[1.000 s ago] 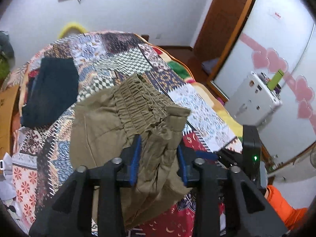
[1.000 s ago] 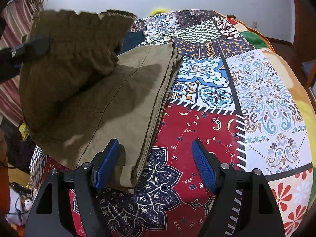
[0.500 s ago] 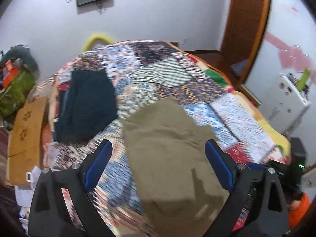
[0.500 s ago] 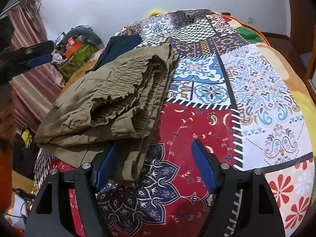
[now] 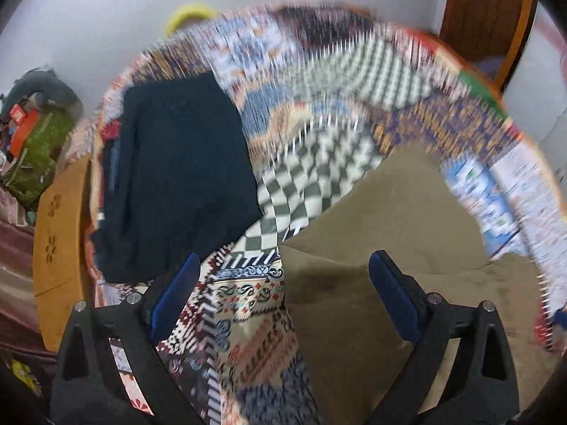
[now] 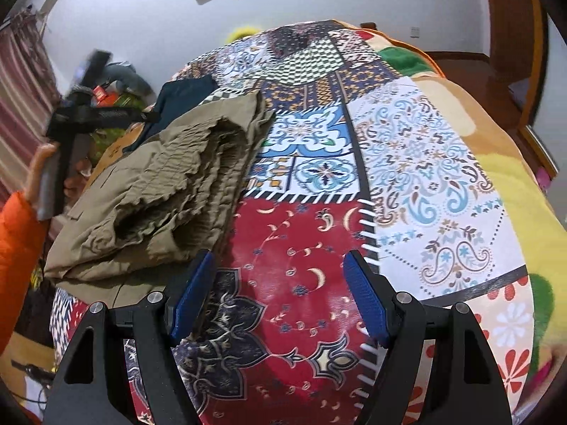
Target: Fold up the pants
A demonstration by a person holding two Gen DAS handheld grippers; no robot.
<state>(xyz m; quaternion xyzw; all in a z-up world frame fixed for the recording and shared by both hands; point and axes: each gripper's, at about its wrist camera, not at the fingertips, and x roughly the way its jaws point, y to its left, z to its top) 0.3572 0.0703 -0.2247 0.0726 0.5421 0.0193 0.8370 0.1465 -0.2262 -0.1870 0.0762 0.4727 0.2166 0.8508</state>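
Note:
The olive-brown pants (image 6: 166, 198) lie folded on the patchwork bedspread (image 6: 418, 163), ruffled waistband on top. In the left wrist view the pants (image 5: 389, 233) fill the lower right, blurred by motion. My left gripper (image 5: 283, 294) is open and empty above the pants' left edge and the bedspread (image 5: 319, 81); it also shows in the right wrist view (image 6: 76, 120), held in a hand beyond the pants. My right gripper (image 6: 280, 301) is open and empty over the red patch, its left finger (image 6: 193, 297) beside the pants' near edge.
A folded dark navy garment (image 5: 177, 184) lies on the bedspread left of the pants, also in the right wrist view (image 6: 184, 95). A wooden board (image 5: 62, 226) and a green bag (image 5: 35, 152) sit off the bed's left side. A wooden door (image 5: 485, 14) stands far right.
My left gripper let go of the waistband, which dropped onto the folded pants, then opened wide and swung left and away. My right gripper stayed open and hardly moved.

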